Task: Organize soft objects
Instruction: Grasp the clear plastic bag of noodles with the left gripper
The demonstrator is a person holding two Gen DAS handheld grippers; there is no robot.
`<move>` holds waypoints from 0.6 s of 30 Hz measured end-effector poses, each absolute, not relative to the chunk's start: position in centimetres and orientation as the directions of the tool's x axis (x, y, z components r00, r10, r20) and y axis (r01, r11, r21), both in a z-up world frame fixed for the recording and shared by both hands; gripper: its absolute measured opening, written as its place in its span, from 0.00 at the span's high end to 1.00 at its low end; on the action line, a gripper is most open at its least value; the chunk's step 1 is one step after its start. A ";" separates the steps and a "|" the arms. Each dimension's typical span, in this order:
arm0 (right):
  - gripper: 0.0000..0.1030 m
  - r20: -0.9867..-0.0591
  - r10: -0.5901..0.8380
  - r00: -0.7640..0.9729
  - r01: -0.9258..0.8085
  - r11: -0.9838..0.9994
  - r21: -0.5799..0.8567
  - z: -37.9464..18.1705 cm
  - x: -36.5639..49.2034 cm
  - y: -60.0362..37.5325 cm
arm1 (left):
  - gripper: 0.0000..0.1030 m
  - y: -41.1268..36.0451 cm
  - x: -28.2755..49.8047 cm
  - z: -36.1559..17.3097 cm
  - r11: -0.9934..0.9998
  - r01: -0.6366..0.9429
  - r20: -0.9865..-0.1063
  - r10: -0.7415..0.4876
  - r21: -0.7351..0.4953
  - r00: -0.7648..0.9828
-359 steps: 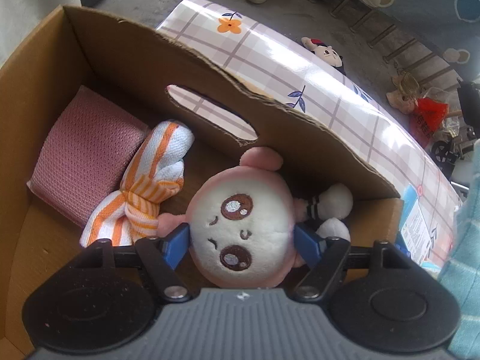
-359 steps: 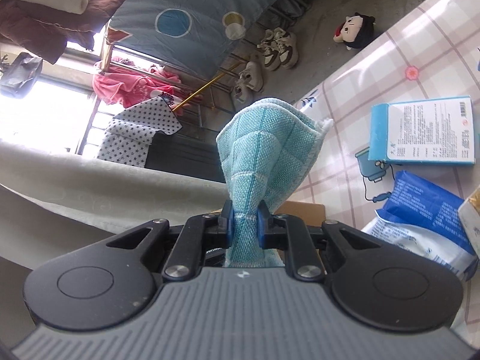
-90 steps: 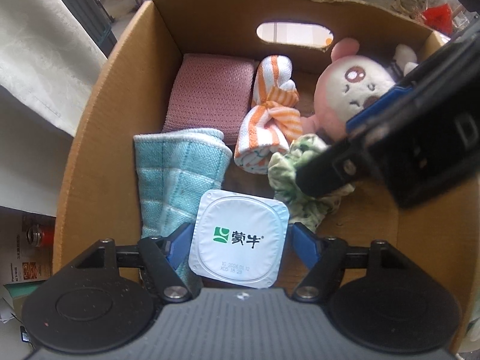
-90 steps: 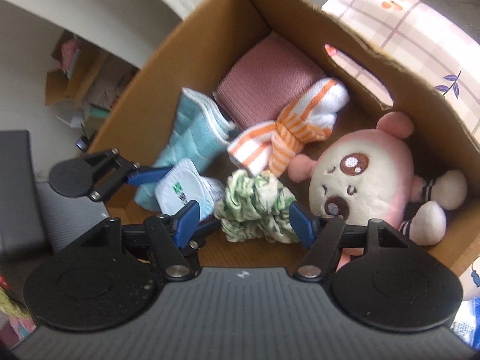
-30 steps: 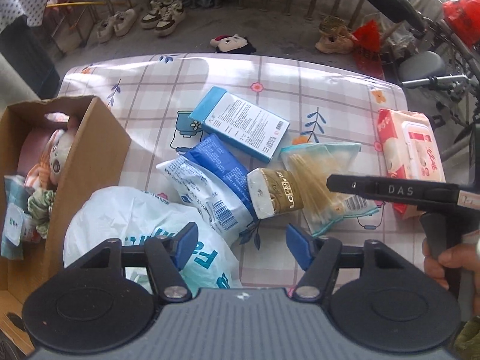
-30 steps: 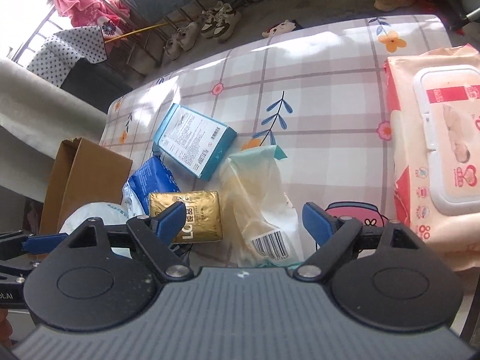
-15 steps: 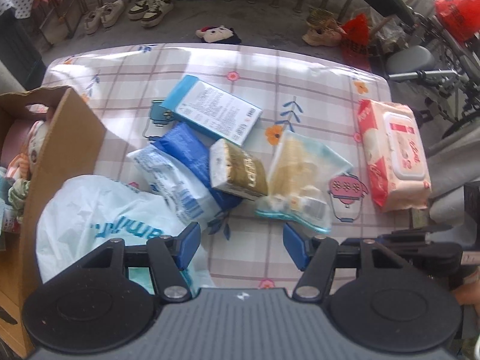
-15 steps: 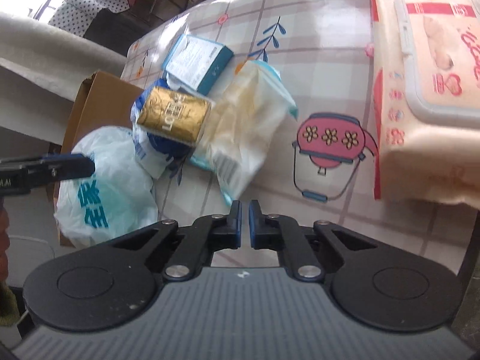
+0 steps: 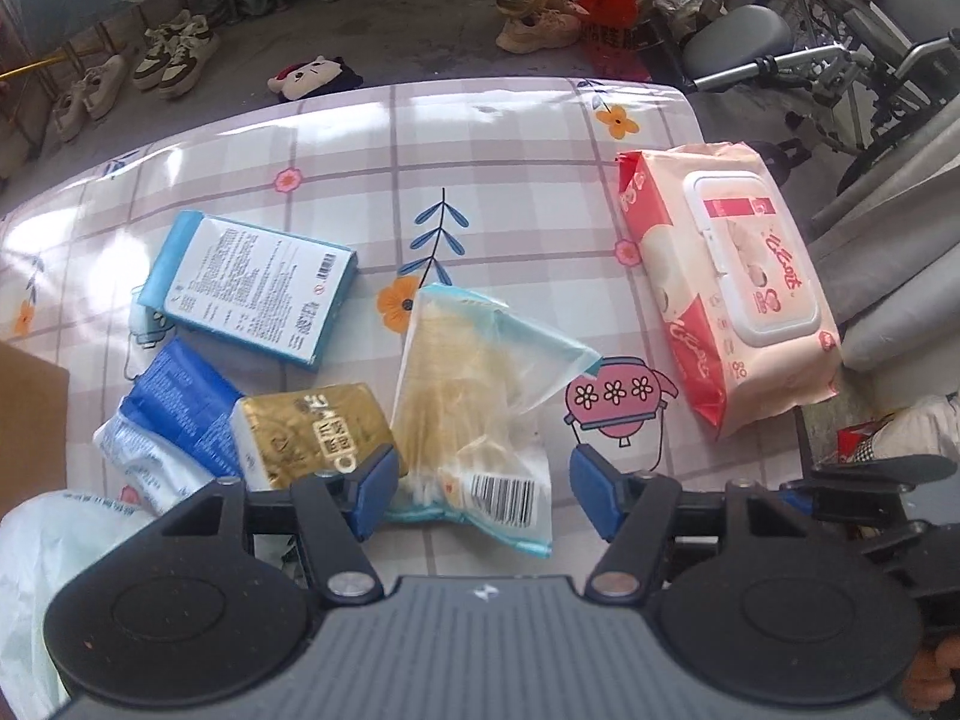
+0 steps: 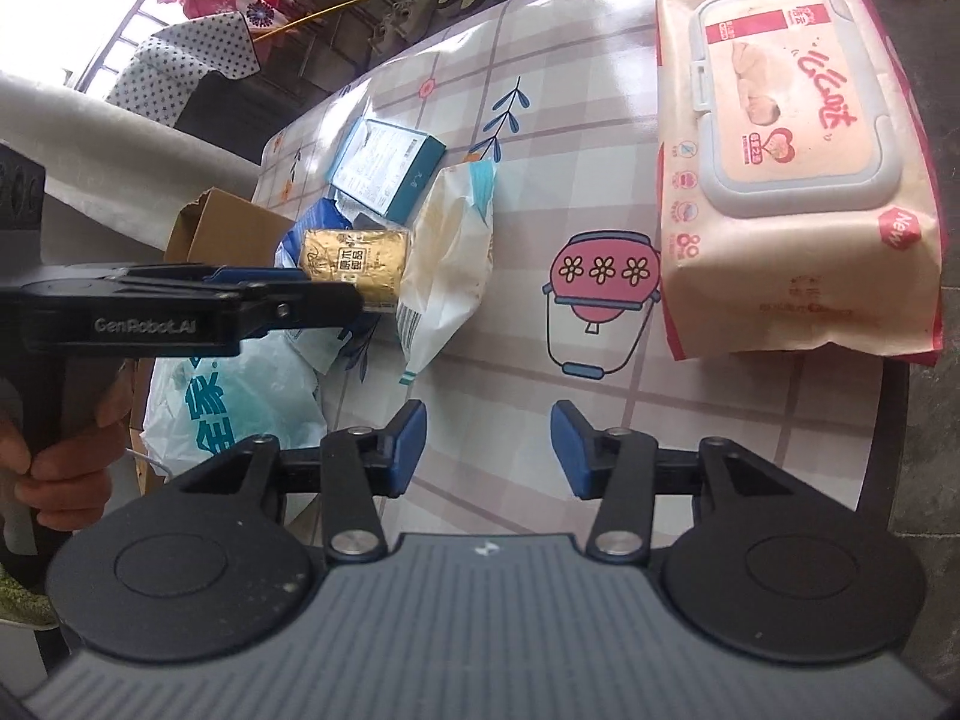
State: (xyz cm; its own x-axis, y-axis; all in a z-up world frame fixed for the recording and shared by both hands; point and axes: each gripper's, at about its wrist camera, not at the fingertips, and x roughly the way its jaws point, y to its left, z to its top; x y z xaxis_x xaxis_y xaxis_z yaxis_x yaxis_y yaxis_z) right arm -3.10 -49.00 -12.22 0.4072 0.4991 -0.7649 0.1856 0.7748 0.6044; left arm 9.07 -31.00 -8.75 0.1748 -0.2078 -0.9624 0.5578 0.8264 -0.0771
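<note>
Left wrist view: swab bag (image 9: 468, 396) lies on the table (image 9: 516, 192) between gold pack (image 9: 312, 432) and wipes (image 9: 726, 294). My left claw (image 9: 483, 495) hovers apart over it, empty; my right claw (image 10: 489, 441) is opening, empty. Next, I reckon: lower and pinch.

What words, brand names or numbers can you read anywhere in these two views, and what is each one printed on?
"GenRobot.AI": side of the left claw, seen from the right wrist.
"New": red tag on the wet wipes pack.
"80": same pack, by its lower edge.
Blue box: print too small to read.
Gold packet: Chinese characters, not clear enough to read.
White plastic bag: large blue characters, partly hidden.
Clear bag: barcode only, digits unreadable.
</note>
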 end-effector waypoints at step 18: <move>0.55 -0.749 0.492 0.444 0.302 0.705 0.642 -13.9 -5.0 -52.1 | 0.78 -34.2 8.6 -12.8 0.828 0.561 -0.985 -0.095 0.003 0.146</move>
State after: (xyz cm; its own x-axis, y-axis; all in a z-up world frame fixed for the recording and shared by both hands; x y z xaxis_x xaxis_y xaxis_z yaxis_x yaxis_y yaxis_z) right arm -5.00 -52.11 -13.95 0.4441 0.4919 -0.7489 0.3023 0.7045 0.6421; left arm 8.64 -34.22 -12.78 0.1455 -0.0945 -0.9848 0.5606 0.8281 0.0034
